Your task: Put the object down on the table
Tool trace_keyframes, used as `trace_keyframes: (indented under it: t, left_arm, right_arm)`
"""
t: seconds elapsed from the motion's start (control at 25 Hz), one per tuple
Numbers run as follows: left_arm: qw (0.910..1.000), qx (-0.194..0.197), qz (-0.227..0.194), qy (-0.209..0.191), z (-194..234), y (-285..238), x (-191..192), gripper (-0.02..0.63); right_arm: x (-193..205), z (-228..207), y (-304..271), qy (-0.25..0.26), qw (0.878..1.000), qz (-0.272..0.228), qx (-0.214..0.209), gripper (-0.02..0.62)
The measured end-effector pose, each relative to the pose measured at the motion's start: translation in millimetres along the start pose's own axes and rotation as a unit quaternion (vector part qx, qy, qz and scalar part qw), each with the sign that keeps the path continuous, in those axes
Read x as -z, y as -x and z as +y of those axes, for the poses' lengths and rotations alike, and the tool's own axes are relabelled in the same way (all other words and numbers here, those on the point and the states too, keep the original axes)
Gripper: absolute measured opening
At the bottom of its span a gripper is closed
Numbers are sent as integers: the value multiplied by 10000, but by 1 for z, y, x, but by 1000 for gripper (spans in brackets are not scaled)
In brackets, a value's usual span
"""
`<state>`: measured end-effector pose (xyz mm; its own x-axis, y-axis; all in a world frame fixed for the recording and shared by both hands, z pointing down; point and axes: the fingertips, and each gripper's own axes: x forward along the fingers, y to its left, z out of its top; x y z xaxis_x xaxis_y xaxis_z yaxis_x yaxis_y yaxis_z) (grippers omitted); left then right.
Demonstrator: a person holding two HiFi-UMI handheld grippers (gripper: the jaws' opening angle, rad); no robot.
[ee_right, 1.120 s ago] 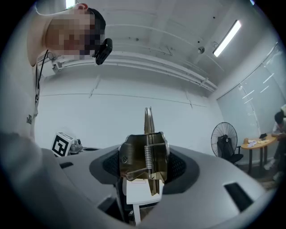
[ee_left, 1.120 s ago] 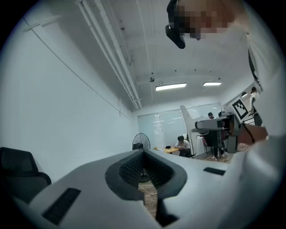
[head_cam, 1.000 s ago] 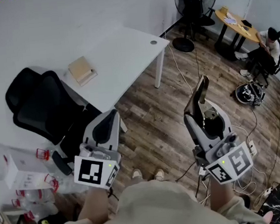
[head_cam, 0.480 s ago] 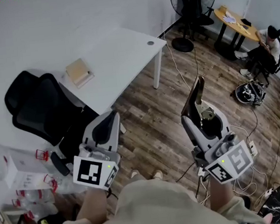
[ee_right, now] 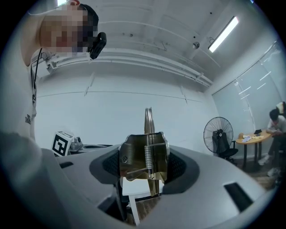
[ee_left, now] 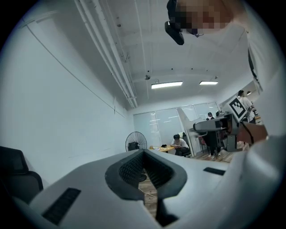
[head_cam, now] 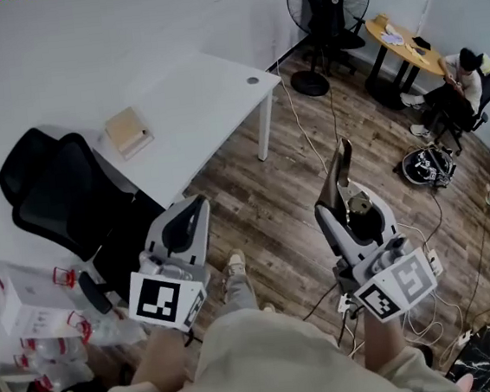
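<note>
Nearest us, our left gripper (head_cam: 189, 223) has its fingers clenched on nothing. Our right gripper (head_cam: 344, 215) has its fingers grasping a brass-coloured spring clip (head_cam: 343, 167), which stands up above the wooden floor (head_cam: 263, 206). Farther off, well apart from the clip, stands the white counter (head_cam: 200, 100) bearing a tan box (head_cam: 127, 130).

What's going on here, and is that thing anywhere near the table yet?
A person stands on the wood floor with a gripper in each hand. The right gripper has its jaws closed on a brass-coloured spring clip, held upright in the air. The left gripper has its jaws together with nothing between them. The white table, with a tan box on it, stands ahead to the left, apart from both grippers, so the clip is not yet put down.
</note>
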<state>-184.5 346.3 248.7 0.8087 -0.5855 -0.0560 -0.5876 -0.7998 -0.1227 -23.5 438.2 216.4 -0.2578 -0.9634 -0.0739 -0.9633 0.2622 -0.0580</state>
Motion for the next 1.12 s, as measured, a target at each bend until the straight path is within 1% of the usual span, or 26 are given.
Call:
trace_keyframes:
  t: [0.04,0.16,0.36,0.48,0.8,0.96,1.12]
  left_arm:
    - [10000,-2,-11,-1,1,-3,0,21]
    - [9998,-8,-2,179,7,-15,-1,21]
    - [10000,49,-26,47,24,-37,5,21]
    - [9998,73,63,162,34,-57,13,21]
    - [9991,226,223,272,76,-128,32,21]
    - [9990,233,188,327,109,-161,37,21]
    - [9982,367,315,346,144,-197,53,21]
  right_arm:
    - [1,-3,-1,-15,10000,0,28,235]
    - [2,-14,-11,-42,9999,2,100,235]
    - [7,-33,-33,-10,9998,101,186,235]
    - [15,-48,-54,24,9994,260,249,235]
    - [34,-97,-129,143,9974,604,379,235]
    - [40,-118,-173,192,9962,706,467,235]
    - [54,-138,-223,323,9934,930,581,235]
